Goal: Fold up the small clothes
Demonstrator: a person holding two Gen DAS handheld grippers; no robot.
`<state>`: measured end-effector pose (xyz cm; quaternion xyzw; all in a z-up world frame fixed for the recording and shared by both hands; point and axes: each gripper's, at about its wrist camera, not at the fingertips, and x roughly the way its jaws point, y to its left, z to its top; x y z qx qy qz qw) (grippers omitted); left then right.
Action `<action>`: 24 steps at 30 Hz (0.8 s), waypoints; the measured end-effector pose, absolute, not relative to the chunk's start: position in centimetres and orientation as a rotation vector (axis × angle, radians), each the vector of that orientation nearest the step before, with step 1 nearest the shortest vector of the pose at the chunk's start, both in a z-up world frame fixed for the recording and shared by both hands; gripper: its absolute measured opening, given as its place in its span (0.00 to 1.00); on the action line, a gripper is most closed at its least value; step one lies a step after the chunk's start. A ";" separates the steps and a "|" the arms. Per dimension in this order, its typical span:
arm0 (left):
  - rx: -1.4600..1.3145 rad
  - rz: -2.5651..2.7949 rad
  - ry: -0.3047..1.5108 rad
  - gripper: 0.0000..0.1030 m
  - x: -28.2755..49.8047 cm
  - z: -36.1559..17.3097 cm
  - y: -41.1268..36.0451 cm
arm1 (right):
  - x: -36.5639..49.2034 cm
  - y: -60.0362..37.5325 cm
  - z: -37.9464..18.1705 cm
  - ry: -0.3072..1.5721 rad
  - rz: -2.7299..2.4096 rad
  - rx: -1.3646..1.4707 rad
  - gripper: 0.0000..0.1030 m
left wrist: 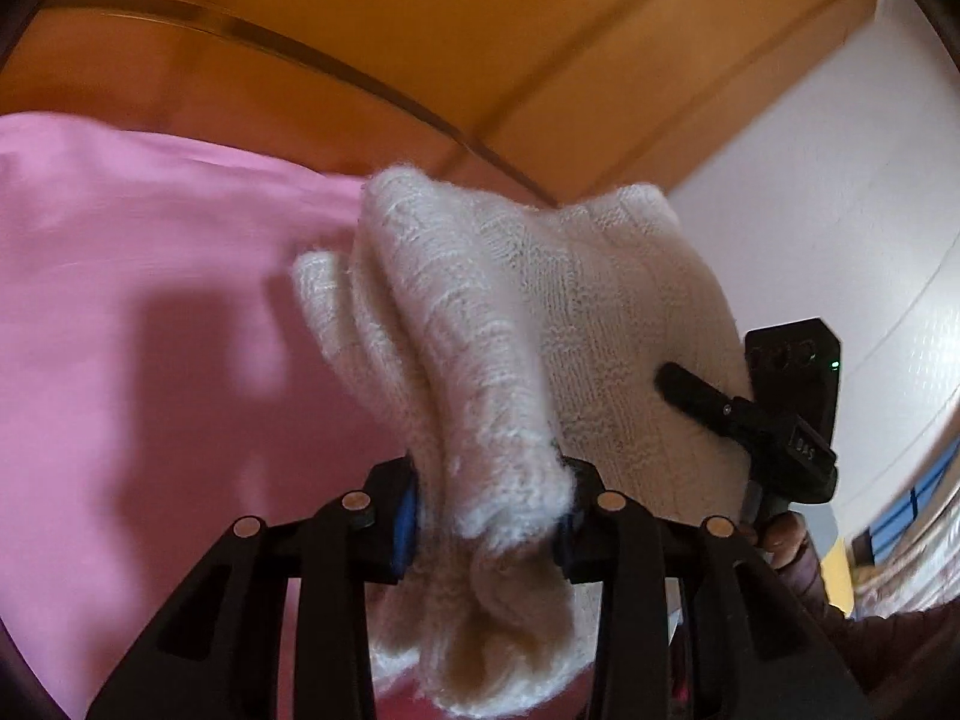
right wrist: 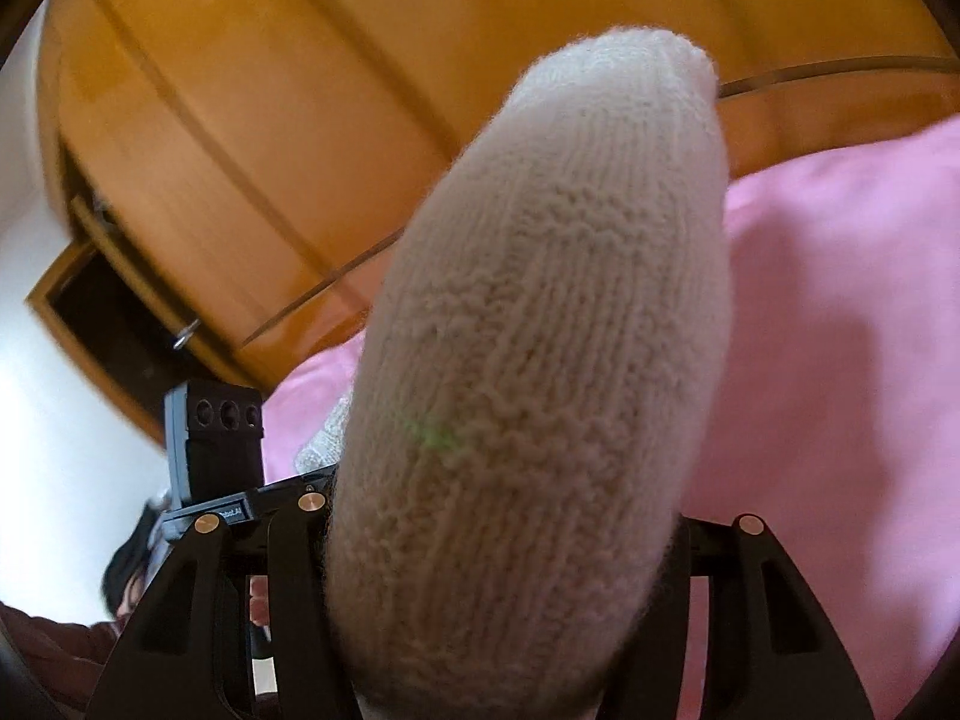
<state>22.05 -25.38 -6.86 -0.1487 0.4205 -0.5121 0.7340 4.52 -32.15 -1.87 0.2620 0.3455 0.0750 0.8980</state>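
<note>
1. Pink sheet point(left wrist: 150, 300) covers the surface; an orange-brown wooden headboard point(left wrist: 420, 30) rises behind it, next to a white wall point(left wrist: 840, 150).
2. Legible writing: none; the marking on the right claw's point(left wrist: 750, 414) body is too small to read.
3. Left claw point(left wrist: 486, 516): clamped on the bunched end of the cream knit point(left wrist: 540, 312).
4. Right claw: clamped on the knit, which is raised off the sheet.

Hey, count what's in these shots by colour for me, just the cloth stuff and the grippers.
White: 1, knit garment
Pink: 1, sheet
Black: 2, left gripper and right gripper
Total: 4
</note>
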 end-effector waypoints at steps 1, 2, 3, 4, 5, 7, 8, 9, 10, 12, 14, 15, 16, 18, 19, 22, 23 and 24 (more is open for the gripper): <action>-0.303 -1.137 0.942 0.32 22.1 -7.1 -27.7 | 3.7 -33.9 -2.1 0.717 0.114 0.551 0.52; -0.279 -1.146 0.966 0.32 22.1 -7.5 -30.1 | 2.6 -36.3 -2.8 0.721 0.063 0.576 0.52; -0.229 -1.153 0.996 0.32 22.0 -8.2 -33.2 | 1.6 -38.2 -3.7 0.729 0.018 0.596 0.52; -0.187 -1.146 1.018 0.32 21.8 -8.9 -35.1 | 1.0 -39.6 -4.6 0.744 -0.023 0.600 0.53; -0.136 -1.126 1.060 0.31 21.6 -10.0 -37.3 | 0.2 -41.2 -5.9 0.767 -0.092 0.604 0.55; -0.007 -1.067 1.143 0.35 21.0 -13.0 -41.0 | -1.0 -43.3 -8.9 0.840 -0.201 0.610 0.58; -0.004 -1.058 1.145 0.40 20.7 -13.3 -41.6 | -1.8 -44.3 -10.9 0.867 -0.238 0.646 0.67; -0.003 -1.055 1.130 0.41 20.4 -13.6 -41.9 | -2.7 -44.7 -11.7 0.849 -0.256 0.693 0.72; 0.007 -1.048 1.121 0.43 20.2 -13.4 -42.1 | -3.5 -45.0 -12.1 0.825 -0.270 0.729 0.81; 0.045 -1.026 1.091 0.46 20.4 -12.7 -42.1 | -4.5 -45.1 -11.5 0.796 -0.294 0.759 0.88; 0.082 -0.997 1.054 0.53 21.0 -11.8 -41.9 | -5.0 -44.8 -9.8 0.779 -0.361 0.665 0.88; 0.093 -0.985 1.039 0.53 21.1 -11.4 -41.8 | -5.5 -44.4 -8.5 0.760 -0.401 0.609 0.88; 0.096 -0.978 1.031 0.53 21.0 -11.2 -41.8 | -5.9 -43.9 -7.3 0.737 -0.438 0.557 0.84; 0.105 -0.949 1.009 0.53 20.3 -11.4 -41.2 | -6.5 -41.8 -4.0 0.679 -0.456 0.467 0.63; 0.105 -0.938 1.007 0.54 20.0 -11.4 -41.0 | -6.1 -41.1 -3.3 0.664 -0.458 0.445 0.56; 0.077 -0.912 1.017 0.54 20.1 -12.3 -40.1 | -3.1 -40.1 -4.1 0.756 -0.452 0.361 0.45; 0.082 -0.895 1.014 0.54 20.0 -12.5 -39.9 | -2.2 -40.3 -5.4 0.804 -0.461 0.365 0.44; 0.083 -0.887 1.015 0.54 19.6 -12.7 -39.6 | -1.4 -40.6 -7.3 0.855 -0.482 0.340 0.44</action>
